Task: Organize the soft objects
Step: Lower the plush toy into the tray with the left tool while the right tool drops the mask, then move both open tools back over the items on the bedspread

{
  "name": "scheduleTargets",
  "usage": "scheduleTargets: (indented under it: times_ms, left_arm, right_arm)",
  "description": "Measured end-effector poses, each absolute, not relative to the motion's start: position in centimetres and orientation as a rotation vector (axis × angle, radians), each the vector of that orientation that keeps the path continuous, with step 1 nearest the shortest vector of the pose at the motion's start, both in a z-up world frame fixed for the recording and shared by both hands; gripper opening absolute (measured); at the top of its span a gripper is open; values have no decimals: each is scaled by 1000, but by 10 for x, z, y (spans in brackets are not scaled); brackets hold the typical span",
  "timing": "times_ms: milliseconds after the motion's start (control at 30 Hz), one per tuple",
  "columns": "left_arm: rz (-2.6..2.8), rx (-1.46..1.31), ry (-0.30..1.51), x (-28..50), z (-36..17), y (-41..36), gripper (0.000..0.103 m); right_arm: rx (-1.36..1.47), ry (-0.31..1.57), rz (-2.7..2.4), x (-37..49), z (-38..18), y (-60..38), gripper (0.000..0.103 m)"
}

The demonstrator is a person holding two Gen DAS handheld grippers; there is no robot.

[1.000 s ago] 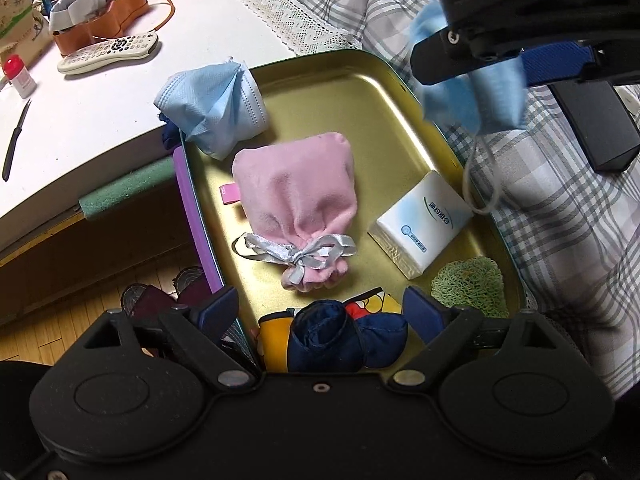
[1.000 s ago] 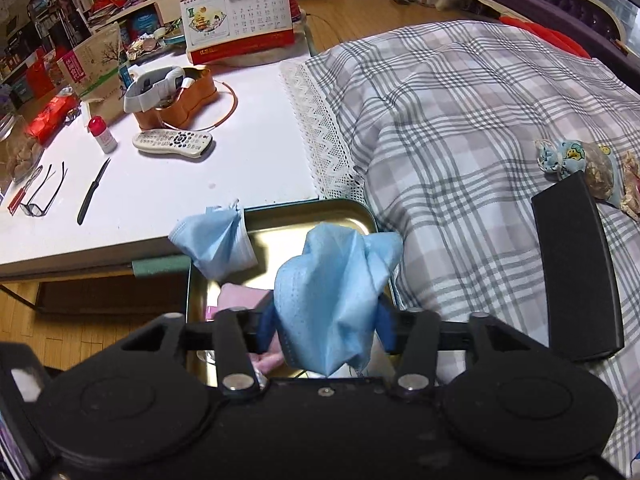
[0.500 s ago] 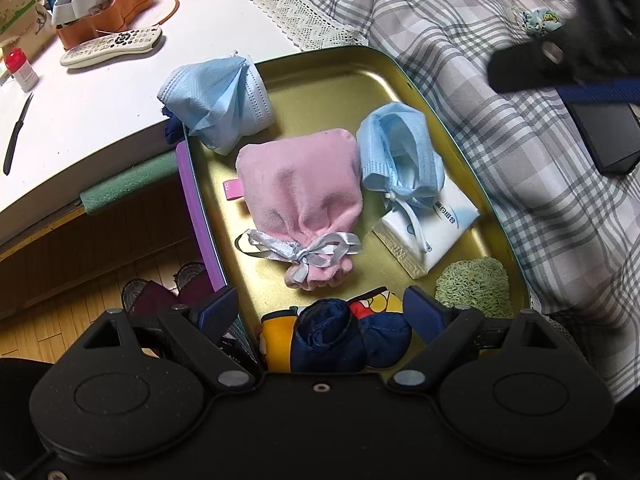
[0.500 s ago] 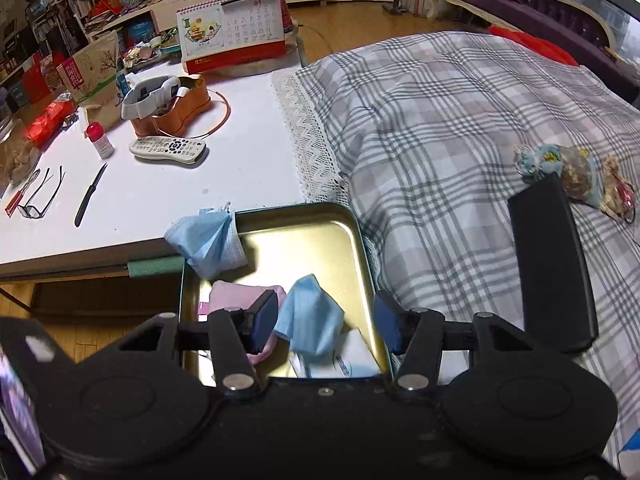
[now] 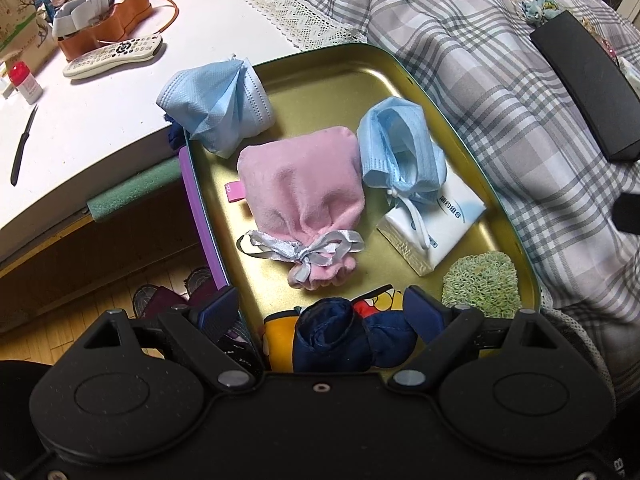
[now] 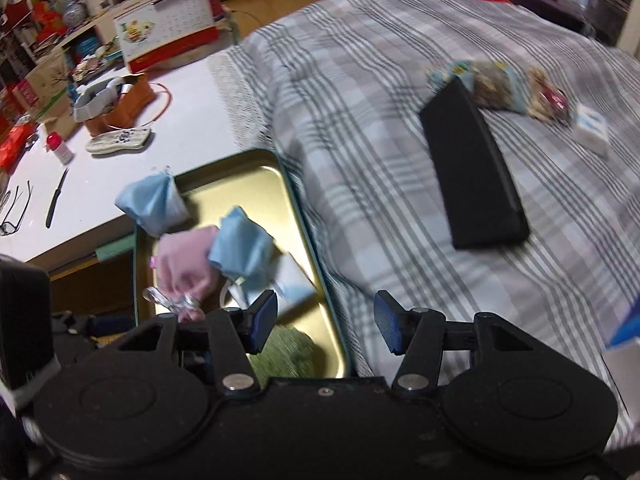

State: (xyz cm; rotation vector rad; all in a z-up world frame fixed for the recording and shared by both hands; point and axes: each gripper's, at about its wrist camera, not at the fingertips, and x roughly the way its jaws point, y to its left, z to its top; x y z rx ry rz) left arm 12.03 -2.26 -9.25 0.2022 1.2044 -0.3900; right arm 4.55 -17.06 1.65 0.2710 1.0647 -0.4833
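Two blue face masks now sit in the gold tin tray (image 5: 496, 200) — the second mask (image 5: 400, 148), held over the tray in the right gripper (image 6: 326, 320) a second ago, has been dropped and lies crumpled between the pink drawstring pouch (image 5: 300, 196) and the white tissue pack (image 5: 436, 224), its ear loops trailing onto the pack. That gripper has since pulled back over the plaid blanket (image 6: 400, 160), its jaws wide apart and empty, which suggests one more soft item is sorted and another on the bed may be next. The first mask (image 5: 216, 104) rests on the tray's far left corner, partly overhanging the rim. The left gripper (image 5: 320, 312) hovers at the tray's near end, jaws spread and holding nothing, above a navy cloth bundle (image 5: 340, 340). The pouch's long axis runs from the tray's far end toward the camera, its ribbon-tied neck pointing at the left gripper — the dropped mask lies roughly parallel beside it. A green knitted pad (image 5: 480, 284) occupies the near right corner.
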Motion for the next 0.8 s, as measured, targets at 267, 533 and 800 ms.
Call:
scheduleTargets:
  times_ms: [267,533,800]
  left_arm:
    - [-419,216,1179,111,-89,-24,85]
    - [-469,272,1137,95,-82,-37,85]
    - [-539,311,1099,74,-60,-65,85]
  right_arm:
    - [335,1038,-546,0,26,-187,55]
    - [395,956,-635,-50,41,-215,65]
    - [443,871,-735,-93,54,-247,72]
